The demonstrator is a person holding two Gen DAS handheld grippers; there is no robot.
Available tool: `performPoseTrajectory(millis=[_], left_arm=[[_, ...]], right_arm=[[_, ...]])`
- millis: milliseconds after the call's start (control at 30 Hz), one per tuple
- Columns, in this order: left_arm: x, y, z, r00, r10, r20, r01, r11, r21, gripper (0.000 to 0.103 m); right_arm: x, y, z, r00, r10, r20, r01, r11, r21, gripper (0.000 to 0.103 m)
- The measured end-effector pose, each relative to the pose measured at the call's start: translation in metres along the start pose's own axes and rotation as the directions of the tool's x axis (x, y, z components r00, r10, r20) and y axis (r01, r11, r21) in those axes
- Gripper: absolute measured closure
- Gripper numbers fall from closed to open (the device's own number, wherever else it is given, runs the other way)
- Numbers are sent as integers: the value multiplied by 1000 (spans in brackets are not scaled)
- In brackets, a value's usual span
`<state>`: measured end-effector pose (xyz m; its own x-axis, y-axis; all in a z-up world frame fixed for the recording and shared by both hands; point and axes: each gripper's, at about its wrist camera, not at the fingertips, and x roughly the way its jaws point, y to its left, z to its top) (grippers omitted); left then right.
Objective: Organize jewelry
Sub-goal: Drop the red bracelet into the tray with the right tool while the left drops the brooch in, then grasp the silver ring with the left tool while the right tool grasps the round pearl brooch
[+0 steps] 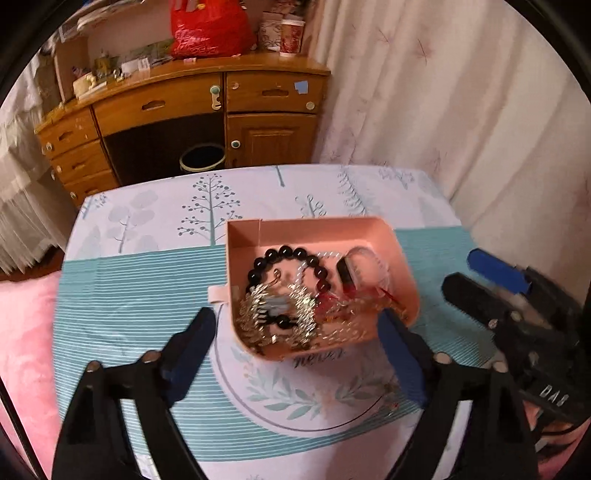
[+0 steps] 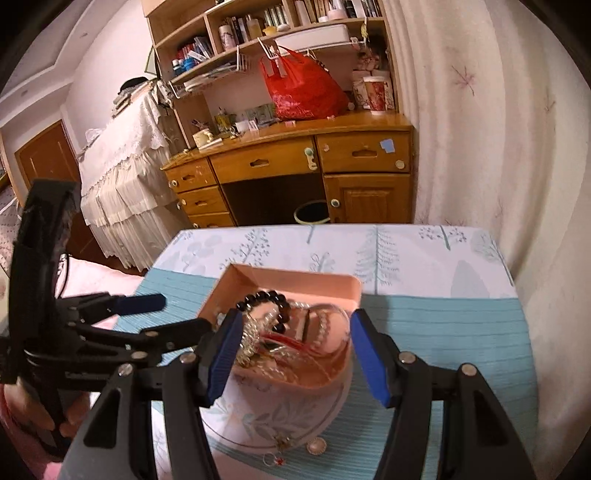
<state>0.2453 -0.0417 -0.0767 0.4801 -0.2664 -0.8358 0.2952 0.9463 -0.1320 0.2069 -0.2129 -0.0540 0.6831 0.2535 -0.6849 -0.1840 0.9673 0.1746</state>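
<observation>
The table (image 1: 147,295) is covered with a cloth printed with pale trees and teal stripes. Behind it stands a wooden desk (image 1: 184,107) carrying a red bag (image 1: 210,29).

A pink jewelry box (image 1: 391,258) sits near the centre of the table, open at the top. In the left wrist view it appears tilted, with its near corner lying over a round leaf-and-lettering print on the cloth. The box is filled with jewelry: a black bead bracelet (image 1: 288,254) at the far side, a gold leaf-shaped chain (image 1: 258,306) in the near left portion, and red and clear pieces at the right, too blurred to identify.

The left gripper (image 1: 295,343) is wide open and holds nothing. Its fingers stand one at each near side of the box; the right finger overlaps the box's near right edge, and contact cannot be confirmed.

The right gripper (image 2: 291,354) is also wide open, with its blue pads (image 2: 369,358) bracketing the near part of the box. It holds nothing.

On the cloth in front of the box, in the right wrist view, lie a thin necklace (image 2: 236,441), a round pearl-like piece (image 2: 316,447) and a small ring with a red charm (image 2: 273,459).
</observation>
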Motion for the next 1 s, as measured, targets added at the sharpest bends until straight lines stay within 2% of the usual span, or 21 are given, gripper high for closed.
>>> performPoseTrajectory(millis=[100,200,367,400,500,667,833,1000], left_arm=[[3,-8,-12,994,106,-26,-105,994,41,11],[11,-12,-28,969,236,-70,-233,971,53,11],[15,-14,-53,954,282,-102,-275,958,77,11],[15,-15,-57,955,277,-106,-270,960,81,11],[18,-19,-70,967,208,-146,-195,975,103,11],[18,-33,-87,975,138,-174,-118,985,124,11],[25,-58,-95,977,54,-204,-17,983,180,11],[37,-74,-103,974,7,-224,41,978,207,11]], right_arm=[[1,-8,-11,999,-14,-40,15,1000,23,42],[2,-17,-24,996,-19,-82,23,998,54,42],[4,-29,-57,981,-40,-187,53,997,64,42],[4,-31,-63,977,-44,-208,57,997,59,42],[4,-35,-82,961,-62,-268,70,997,23,42],[5,-37,-107,944,-100,-315,81,994,-73,42],[8,-26,-114,947,-120,-299,57,976,-210,42],[13,-13,-116,961,-97,-260,2,940,-342,43]])
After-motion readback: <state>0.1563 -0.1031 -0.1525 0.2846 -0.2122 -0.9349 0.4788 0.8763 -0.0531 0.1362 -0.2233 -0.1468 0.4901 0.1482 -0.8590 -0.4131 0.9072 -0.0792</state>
